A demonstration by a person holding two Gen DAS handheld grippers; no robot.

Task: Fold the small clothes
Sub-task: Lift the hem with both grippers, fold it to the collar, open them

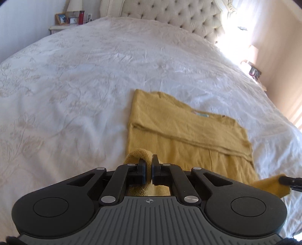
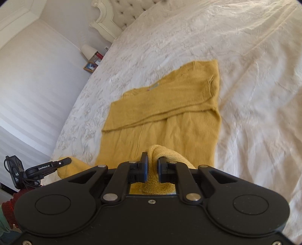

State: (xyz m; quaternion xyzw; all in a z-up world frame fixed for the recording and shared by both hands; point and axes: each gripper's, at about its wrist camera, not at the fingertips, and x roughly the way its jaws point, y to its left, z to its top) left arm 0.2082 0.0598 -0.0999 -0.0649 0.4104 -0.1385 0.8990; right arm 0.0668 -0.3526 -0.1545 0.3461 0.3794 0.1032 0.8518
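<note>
Two grips: both black two-finger grippers pinch the near hem of one mustard-yellow knitted sweater.
Left gripper (image 1: 149, 167): jaws pressed together on a bunched fold of yellow knit at the hem's left corner.
Sweater (image 1: 181, 130): straight ahead of the fingers, flat on the white embroidered bedspread (image 1: 75, 75), sleeves already folded across the chest.
Right gripper (image 2: 152, 169): jaws nearly together, clamping a thicker hump of knit at the right corner.
Cream tufted headboard (image 1: 179, 15): far beyond the collar.
Risk, slip: the loose knit could slide from one pinch, probably dropping that corner.
Risk, skew: uneven lifting would likely drag the hem crooked.
Risk, sleeves: pulling too quickly may disturb the crossed sleeves.
</note>
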